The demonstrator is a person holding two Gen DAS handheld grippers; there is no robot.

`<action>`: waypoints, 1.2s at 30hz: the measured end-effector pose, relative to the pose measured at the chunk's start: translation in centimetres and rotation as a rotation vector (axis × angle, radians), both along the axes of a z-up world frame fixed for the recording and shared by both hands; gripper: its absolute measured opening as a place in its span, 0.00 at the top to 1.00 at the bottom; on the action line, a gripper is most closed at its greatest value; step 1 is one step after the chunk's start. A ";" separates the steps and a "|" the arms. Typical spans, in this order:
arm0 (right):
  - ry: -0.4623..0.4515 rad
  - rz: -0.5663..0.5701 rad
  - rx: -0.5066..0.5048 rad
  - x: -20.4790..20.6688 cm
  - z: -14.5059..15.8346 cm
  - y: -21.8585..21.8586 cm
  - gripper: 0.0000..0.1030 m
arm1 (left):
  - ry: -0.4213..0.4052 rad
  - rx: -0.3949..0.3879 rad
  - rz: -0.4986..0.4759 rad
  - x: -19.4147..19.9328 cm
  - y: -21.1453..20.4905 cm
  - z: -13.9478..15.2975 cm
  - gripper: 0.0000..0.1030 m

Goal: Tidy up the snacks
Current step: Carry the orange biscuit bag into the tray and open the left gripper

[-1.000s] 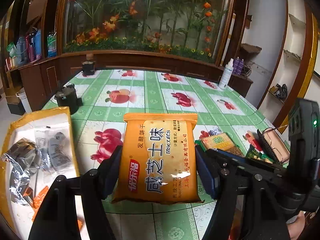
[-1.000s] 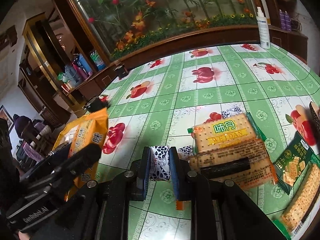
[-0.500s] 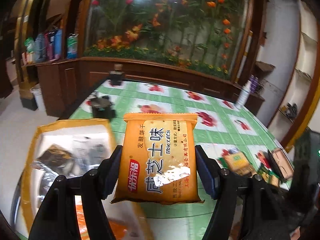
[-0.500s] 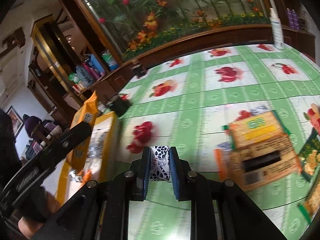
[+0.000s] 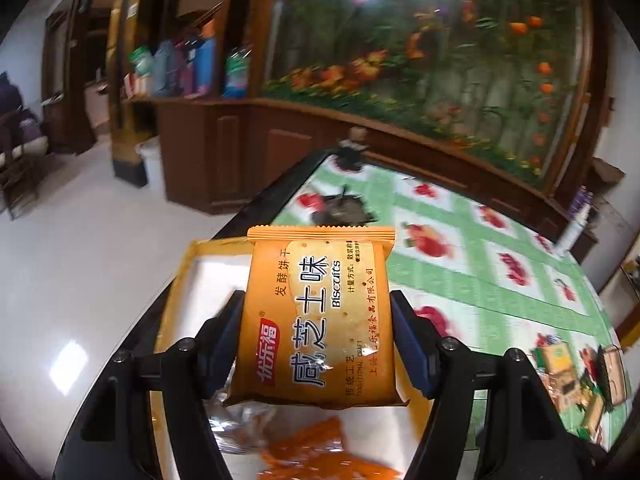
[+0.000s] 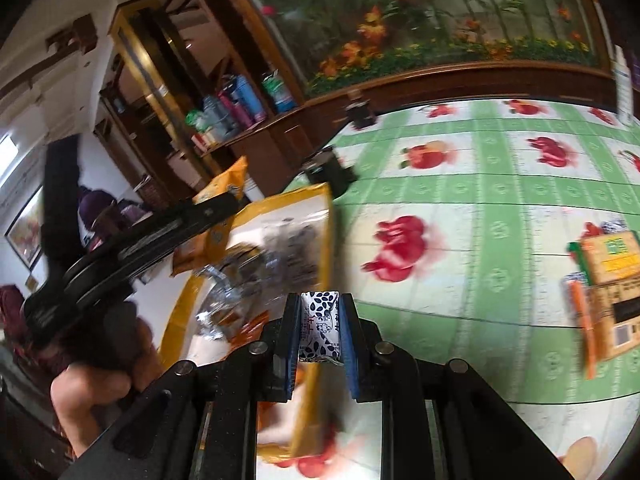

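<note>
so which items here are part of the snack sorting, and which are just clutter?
Job:
- orange biscuit pack, in left gripper
- blue-and-white patterned candy, in right gripper
- yellow-rimmed tray
- loose snack packs

Clutter:
- bottles on the counter
- white spray bottle

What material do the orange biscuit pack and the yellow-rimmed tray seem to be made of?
The orange biscuit pack, held in the left tool, looks like thin glossy plastic film: it has a crimped seal along its top edge and shiny glare patches. The yellow-rimmed tray seems to be card or plastic with a smooth white bottom; blur leaves this open.
</note>
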State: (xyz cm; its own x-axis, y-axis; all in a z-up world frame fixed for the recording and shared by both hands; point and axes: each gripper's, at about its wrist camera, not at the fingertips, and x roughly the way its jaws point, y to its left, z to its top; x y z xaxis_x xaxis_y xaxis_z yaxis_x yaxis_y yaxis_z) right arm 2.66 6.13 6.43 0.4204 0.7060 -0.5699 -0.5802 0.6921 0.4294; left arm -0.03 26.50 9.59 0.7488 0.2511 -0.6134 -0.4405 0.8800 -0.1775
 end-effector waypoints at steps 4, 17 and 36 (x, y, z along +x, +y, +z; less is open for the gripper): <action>-0.008 0.061 -0.017 -1.3 -0.4 2.3 0.80 | 0.036 -0.008 0.035 -0.1 1.1 -0.7 0.33; 0.068 0.173 -0.044 -2.2 -3.0 4.5 0.80 | 0.138 0.010 0.094 0.7 2.5 -2.6 0.33; 0.055 0.212 -0.039 -2.2 -3.3 4.6 0.79 | 0.097 -0.003 0.040 1.3 1.6 -2.6 0.32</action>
